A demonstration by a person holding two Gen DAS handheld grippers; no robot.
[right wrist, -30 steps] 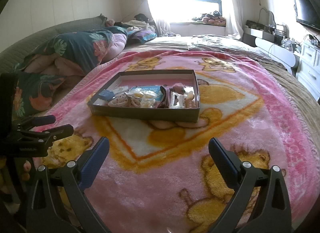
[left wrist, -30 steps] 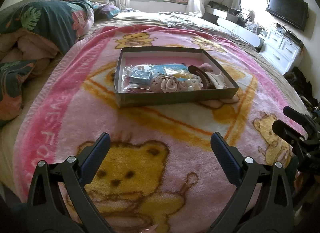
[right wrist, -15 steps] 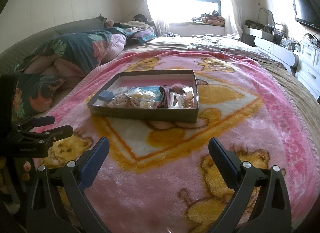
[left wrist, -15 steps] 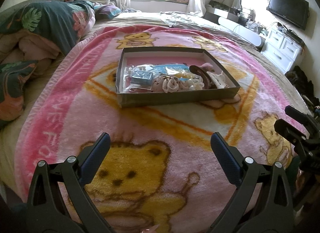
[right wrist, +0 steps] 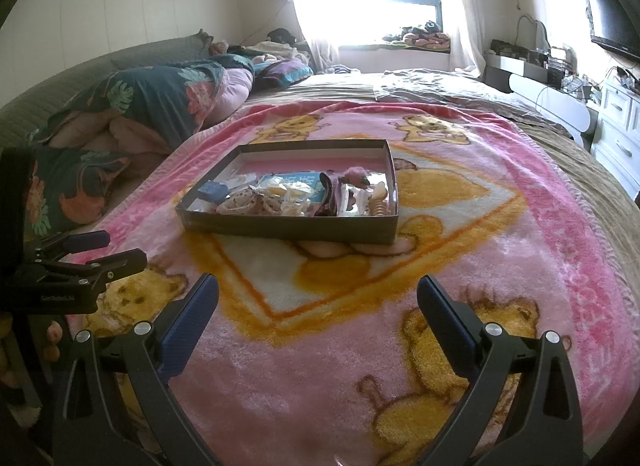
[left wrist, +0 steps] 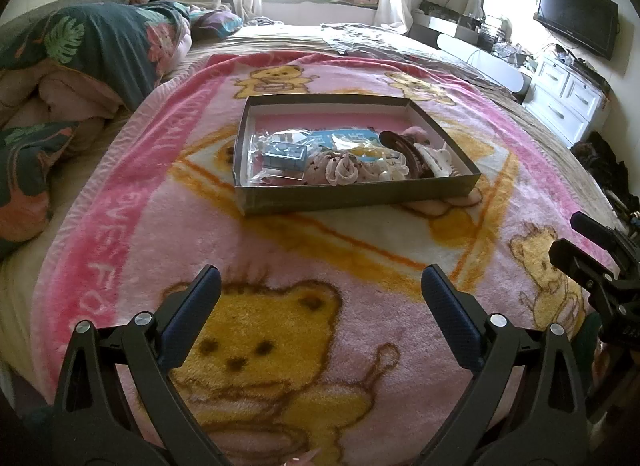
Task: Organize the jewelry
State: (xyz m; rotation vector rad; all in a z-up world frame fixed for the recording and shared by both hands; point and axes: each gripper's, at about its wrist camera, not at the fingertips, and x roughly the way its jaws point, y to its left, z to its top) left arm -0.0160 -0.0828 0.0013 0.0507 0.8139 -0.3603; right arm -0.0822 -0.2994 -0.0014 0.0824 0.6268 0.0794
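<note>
The left gripper hangs over the pink bear blanket, fingers spread wide and holding nothing. The shallow box of jewelry lies ahead at mid-blanket, well apart from both grippers. The right gripper likewise stands wide and empty.

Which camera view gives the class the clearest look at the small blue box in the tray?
The left wrist view: the blue box appears larger and nearer, with its top and front face visible. The right wrist view shows the same blue box smaller, at the tray's far-left corner.
</note>
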